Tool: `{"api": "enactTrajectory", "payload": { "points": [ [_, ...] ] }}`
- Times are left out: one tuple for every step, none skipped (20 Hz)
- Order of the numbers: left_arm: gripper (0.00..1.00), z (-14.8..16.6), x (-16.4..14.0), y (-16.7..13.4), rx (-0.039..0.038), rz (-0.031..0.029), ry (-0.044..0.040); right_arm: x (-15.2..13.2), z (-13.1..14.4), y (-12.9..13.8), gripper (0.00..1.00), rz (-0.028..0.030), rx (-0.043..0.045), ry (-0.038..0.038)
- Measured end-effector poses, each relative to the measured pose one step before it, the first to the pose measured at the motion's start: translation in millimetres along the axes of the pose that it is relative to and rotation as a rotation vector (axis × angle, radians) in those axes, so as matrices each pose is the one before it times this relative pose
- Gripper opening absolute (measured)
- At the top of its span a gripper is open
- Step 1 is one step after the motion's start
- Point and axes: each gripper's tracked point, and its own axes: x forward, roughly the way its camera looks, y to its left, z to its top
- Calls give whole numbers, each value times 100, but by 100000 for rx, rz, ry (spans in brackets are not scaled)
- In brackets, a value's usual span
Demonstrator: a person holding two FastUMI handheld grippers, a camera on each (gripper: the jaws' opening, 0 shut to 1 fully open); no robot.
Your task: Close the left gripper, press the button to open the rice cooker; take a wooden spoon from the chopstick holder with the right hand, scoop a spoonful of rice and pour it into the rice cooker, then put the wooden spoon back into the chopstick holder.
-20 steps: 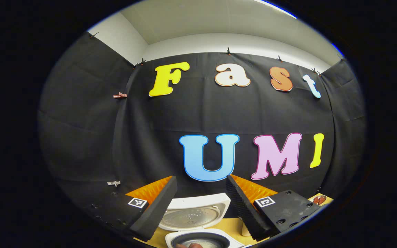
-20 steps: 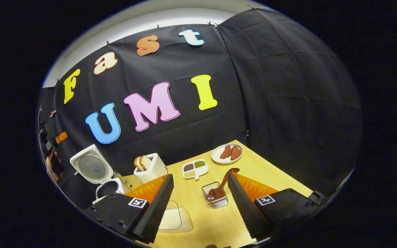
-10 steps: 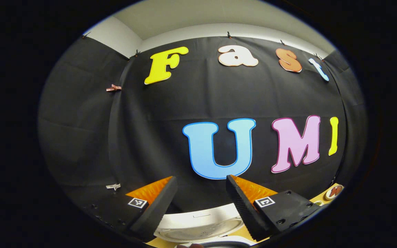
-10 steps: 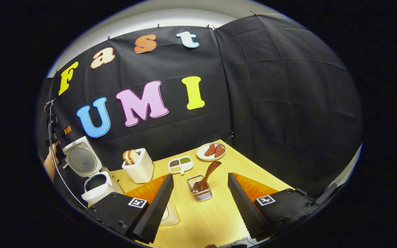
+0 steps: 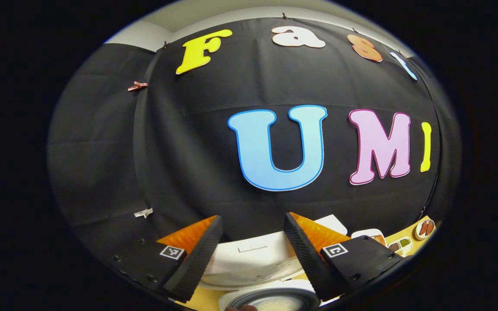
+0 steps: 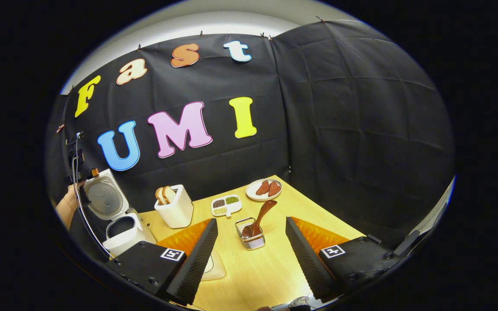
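Wooden counter [image 6: 275,268] runs between the right gripper [image 6: 251,250], jaws apart and empty, with the chopstick holder [image 6: 251,237] just beyond at twelve o'clock, the wooden spoon [image 6: 260,218] leaning in it. Farther, at ten o'clock, stands the rice cooker [image 6: 121,231], lid up, beside a toaster [image 6: 174,211]. In the left gripper view, the left gripper [image 5: 251,252] hangs over the cooker with jaws apart, holding nothing.

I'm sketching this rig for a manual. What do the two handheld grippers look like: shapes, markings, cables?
Each gripper, left and right, has two wedge-shaped jaws with ribbed inner faces, tapering forward from flat black mounting blocks with screw holes. Each block carries a small square black-and-white marker tag. In the right gripper view, a thin cable hangs from the other gripper, beside the open rice cooker.
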Motion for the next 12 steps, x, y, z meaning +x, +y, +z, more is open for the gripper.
{"api": "enactTrajectory", "payload": {
  "points": [
    [100,-729,-787,-256,-58,-28,1633,-37,-64,300,98,1107,528,389],
    [100,123,-963,-386,1163,-1037,-1813,35,-120,274,98,1225,52,273],
    [100,-454,-965,-367,1007,-394,1198,141,28,249,98,1241,-909,448],
    [100,-332,-929,-293,907,-561,393,76,42,141,98,1069,-1816,554],
    [100,-425,-1012,-339,634,-542,1148,46,-106,112,98,1190,-2016,415],
    [100,-548,-1091,-422,311,-463,795,147,5,279,98,1448,-1633,296],
    [100,-488,-1011,-423,644,-387,333,364,-75,342,98,1388,-1056,277],
    [100,-620,-958,-381,1210,-307,226,300,29,210,98,1210,-654,394],
    [100,-561,-737,-344,697,79,-81,229,257,209,98,917,-309,141],
    [100,-628,-792,-397,209,533,109,189,265,165,98,1122,56,-221],
    [100,-633,-752,-336,130,782,221,149,254,222,99,1317,328,-110],
    [100,-575,-595,-322,179,855,535,127,254,104,98,1392,246,-162]
  ]
}}
